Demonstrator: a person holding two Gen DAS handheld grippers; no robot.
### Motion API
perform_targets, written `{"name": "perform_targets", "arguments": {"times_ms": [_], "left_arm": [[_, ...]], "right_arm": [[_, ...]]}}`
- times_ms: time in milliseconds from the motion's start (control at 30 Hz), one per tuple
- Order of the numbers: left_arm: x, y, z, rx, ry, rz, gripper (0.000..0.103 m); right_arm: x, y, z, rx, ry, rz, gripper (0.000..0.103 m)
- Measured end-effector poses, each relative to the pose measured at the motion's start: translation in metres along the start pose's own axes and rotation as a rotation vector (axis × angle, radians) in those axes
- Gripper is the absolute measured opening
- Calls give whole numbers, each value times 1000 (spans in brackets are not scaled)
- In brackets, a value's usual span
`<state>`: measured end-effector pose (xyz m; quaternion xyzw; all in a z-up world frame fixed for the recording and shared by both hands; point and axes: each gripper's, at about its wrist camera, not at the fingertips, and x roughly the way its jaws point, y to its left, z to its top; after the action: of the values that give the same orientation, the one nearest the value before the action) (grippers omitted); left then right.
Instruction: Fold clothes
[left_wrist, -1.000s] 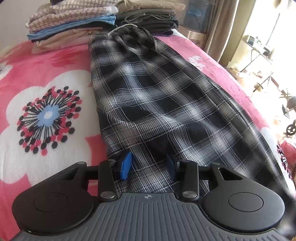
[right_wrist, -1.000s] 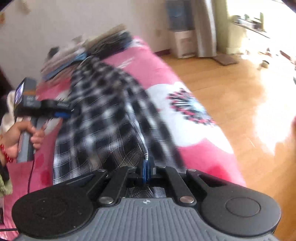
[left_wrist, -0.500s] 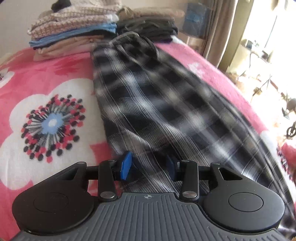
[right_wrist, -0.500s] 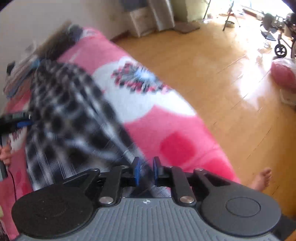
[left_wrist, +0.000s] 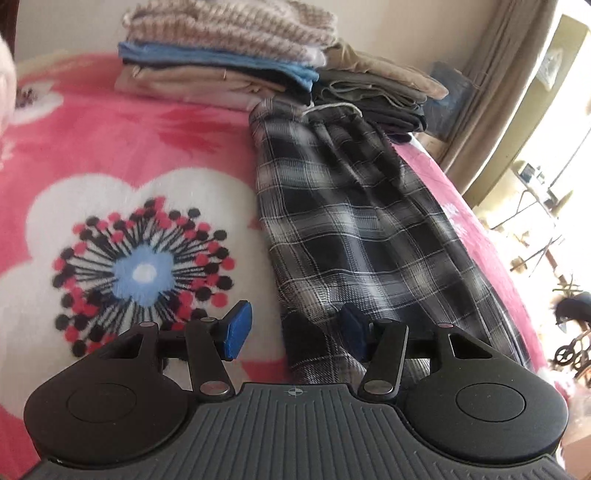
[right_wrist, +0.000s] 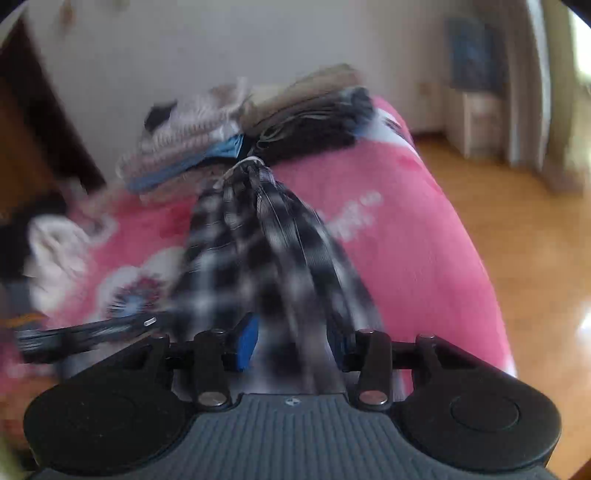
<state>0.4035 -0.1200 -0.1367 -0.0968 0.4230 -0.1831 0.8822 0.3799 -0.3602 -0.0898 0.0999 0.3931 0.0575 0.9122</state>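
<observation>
A bed under a pink blanket (left_wrist: 110, 147) printed with large white flowers fills most of both views. Behind the bed rises a plain pale wall (right_wrist: 240, 44). To the right of the bed lies a glossy wooden floor (right_wrist: 535, 240), lit brightly from that side. Beige curtains (left_wrist: 509, 85) hang beyond the bed's far right corner, beside a sunlit window (left_wrist: 569, 122). A small pale cabinet (right_wrist: 476, 122) stands against the wall near those curtains. Dark wooden furniture (right_wrist: 26, 122) stands left of the bed.

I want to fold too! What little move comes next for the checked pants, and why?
Probably close both grippers on the near hem. The pants lie lengthwise, folded along their length; the left gripper and right gripper have just been opening, with cloth between them.
</observation>
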Motion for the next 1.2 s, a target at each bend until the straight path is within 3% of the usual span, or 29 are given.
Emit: {"name": "perform_targets", "arguments": {"times_ms": [133, 367, 600, 700, 800, 833, 867, 900, 1033, 1200], "left_arm": [[7, 1, 3, 13, -8, -16, 56], [16, 0, 7, 33, -40, -31, 61], [19, -1, 6, 62, -60, -33, 62], [20, -2, 6, 67, -65, -29, 62], [20, -3, 6, 66, -70, -24, 62], [21, -3, 5, 69, -72, -20, 62], [21, -3, 5, 73, -74, -17, 62], [21, -4, 5, 78, -76, -13, 62], [23, -6, 5, 86, -79, -4, 62], [26, -9, 5, 93, -81, 6, 62]], "right_arm": [[59, 24, 19, -157, 24, -62, 41], [96, 17, 15, -177, 76, -76, 31], [97, 5, 22, -104, 48, -84, 33], [107, 5, 21, -113, 92, -84, 33], [107, 5, 18, -116, 83, -76, 32], [105, 4, 17, -111, 77, -71, 25], [103, 3, 17, -106, 70, -65, 11], [100, 2, 16, -102, 63, -60, 8], [86, 4, 16, -123, 0, -71, 1], [88, 16, 15, -212, 3, -126, 1]]}}
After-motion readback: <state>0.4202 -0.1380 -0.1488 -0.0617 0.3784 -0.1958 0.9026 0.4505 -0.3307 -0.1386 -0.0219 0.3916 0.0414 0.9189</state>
